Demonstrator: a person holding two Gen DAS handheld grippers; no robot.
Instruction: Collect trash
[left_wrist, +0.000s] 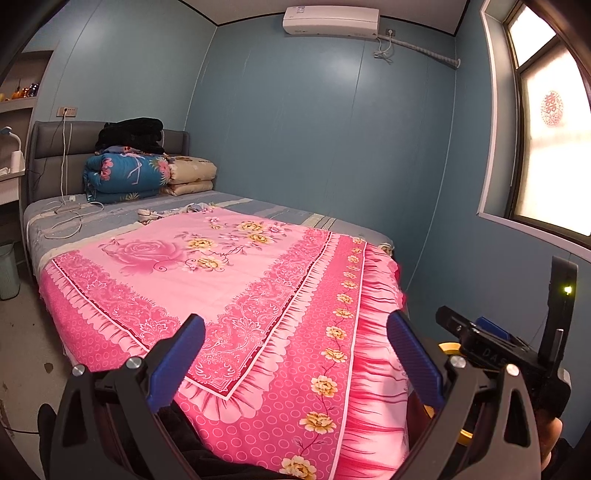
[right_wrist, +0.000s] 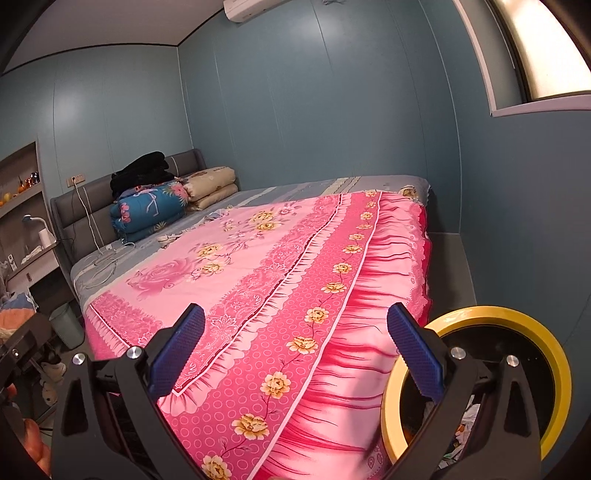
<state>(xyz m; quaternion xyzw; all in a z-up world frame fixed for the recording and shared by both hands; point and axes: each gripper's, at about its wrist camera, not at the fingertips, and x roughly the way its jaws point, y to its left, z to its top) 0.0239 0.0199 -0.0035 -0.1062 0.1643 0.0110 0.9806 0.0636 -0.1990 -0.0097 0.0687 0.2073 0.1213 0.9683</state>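
I held both grippers level over the bed (left_wrist: 221, 258) foot: left gripper (left_wrist: 295, 354) wide, empty; right gripper (right_wrist: 295, 350) wide, empty, beside the bin (right_wrist: 554, 354).

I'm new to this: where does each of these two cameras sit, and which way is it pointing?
Left wrist: on the left gripper, facing along the pink floral bedspread toward the grey headboard; its blue-padded fingers show, open, plus the right gripper beside it.
Right wrist: on the right gripper, facing up the bed; open fingers, yellow-rimmed round bin holding scraps.
Shared: bedspread, folded blue floral quilt, white air conditioner.
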